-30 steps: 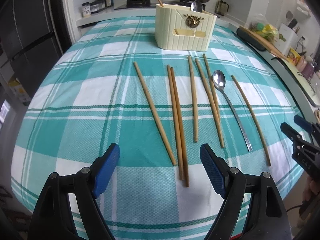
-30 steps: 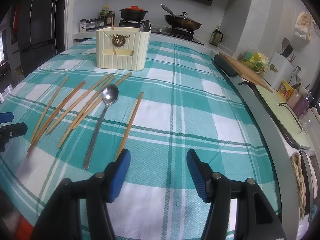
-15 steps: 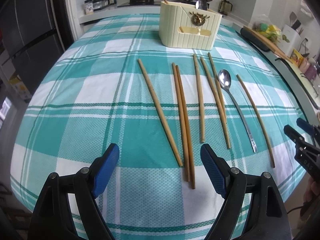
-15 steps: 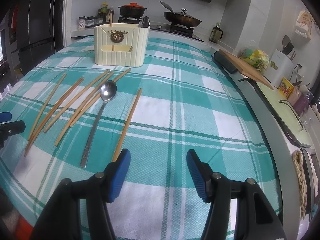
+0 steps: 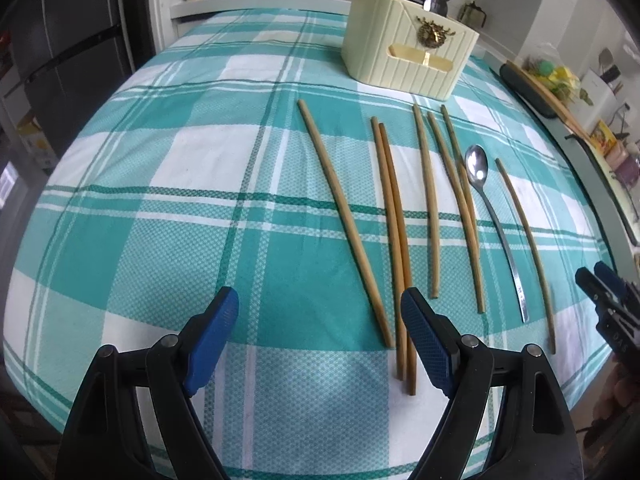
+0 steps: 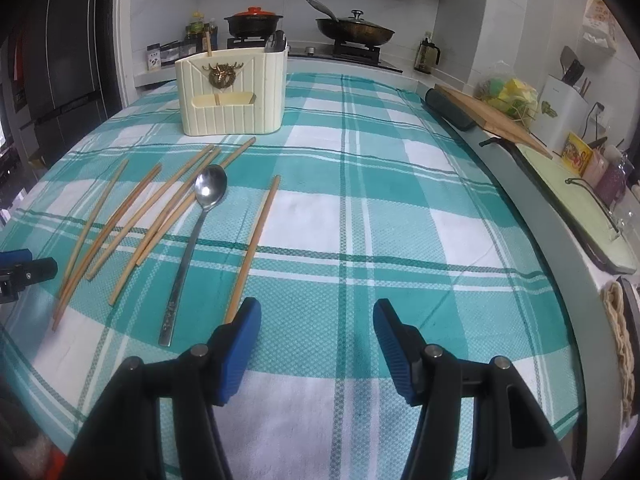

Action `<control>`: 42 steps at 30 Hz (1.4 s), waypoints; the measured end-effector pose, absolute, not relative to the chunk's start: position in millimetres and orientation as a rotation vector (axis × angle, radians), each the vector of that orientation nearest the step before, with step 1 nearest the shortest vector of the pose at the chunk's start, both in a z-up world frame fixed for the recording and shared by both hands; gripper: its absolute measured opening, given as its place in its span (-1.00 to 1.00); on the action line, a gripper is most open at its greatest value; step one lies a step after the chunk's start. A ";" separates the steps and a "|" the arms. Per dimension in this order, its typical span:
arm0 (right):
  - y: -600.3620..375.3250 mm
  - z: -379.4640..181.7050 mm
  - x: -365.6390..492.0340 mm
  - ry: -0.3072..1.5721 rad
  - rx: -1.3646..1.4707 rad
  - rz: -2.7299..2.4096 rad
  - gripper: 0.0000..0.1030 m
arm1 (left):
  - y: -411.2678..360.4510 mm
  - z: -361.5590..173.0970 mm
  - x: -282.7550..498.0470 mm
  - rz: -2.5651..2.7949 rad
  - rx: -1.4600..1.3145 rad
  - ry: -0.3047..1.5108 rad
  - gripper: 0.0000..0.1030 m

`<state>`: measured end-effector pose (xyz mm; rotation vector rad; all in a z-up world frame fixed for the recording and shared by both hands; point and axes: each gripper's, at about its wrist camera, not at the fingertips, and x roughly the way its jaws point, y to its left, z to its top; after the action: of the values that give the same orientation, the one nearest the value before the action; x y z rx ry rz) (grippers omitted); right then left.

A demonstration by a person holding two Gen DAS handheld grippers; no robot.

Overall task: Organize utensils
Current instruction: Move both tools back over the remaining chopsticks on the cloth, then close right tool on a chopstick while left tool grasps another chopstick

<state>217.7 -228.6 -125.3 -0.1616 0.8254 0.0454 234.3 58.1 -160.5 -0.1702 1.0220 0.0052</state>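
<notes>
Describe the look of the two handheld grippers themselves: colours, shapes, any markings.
Both match. The left gripper and the right gripper each have two black plastic arms with round silver rivets, tipped by blue, cross-hatch textured fingers. From the left camera, the right gripper's black body shows raised lettering, too small to read. No cables or sleeves are clearly visible.

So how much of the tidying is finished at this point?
Barely started. The cream holder already has one chopstick and a spoon standing in it. Nothing is in hand: the left gripper and right gripper both have open, empty jaws. Seven chopsticks and one metal spoon lie on the checked cloth.
</notes>
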 end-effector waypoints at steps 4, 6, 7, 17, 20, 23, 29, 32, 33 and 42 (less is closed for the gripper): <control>-237.0 -126.7 221.3 0.823 -0.100 0.035 0.16 | 64.7 -160.4 246.3 0.009 -0.181 1.020 0.64; -239.4 -125.9 223.6 0.817 -0.070 0.037 0.16 | 66.4 -159.2 254.8 0.013 -0.176 1.014 0.64; -239.5 -125.3 225.1 0.815 -0.061 0.041 0.16 | 66.9 -158.7 260.2 0.018 -0.174 1.014 0.64; -206.8 -127.9 257.9 0.843 -0.123 0.155 0.15 | 62.9 -163.1 310.1 0.077 -0.127 1.016 0.64; -200.3 -136.0 270.9 0.884 -0.163 0.161 0.13 | 63.0 -172.7 320.4 0.096 -0.087 1.041 0.64; -197.2 -146.2 282.1 0.936 -0.188 0.179 0.02 | 64.7 -178.9 331.4 0.106 -0.042 1.052 0.70; -193.7 -154.6 308.6 0.989 -0.194 0.236 -0.24 | 71.6 -179.3 365.2 0.067 -0.024 1.114 0.69; -190.3 -154.4 333.9 1.002 -0.200 0.247 -0.31 | 71.2 -176.2 381.6 0.032 -0.022 1.148 0.44; -189.0 -154.0 343.0 1.008 -0.197 0.253 -0.40 | 70.3 -174.9 386.1 0.023 -0.018 1.157 0.30; -179.5 -152.5 389.5 1.030 -0.170 0.260 -0.88 | 64.5 -170.5 408.4 -0.009 -0.039 1.179 -0.83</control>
<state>389.5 -179.5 -152.5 -0.1698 1.0300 0.2605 408.4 64.5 -170.5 -0.0387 1.1787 -0.0092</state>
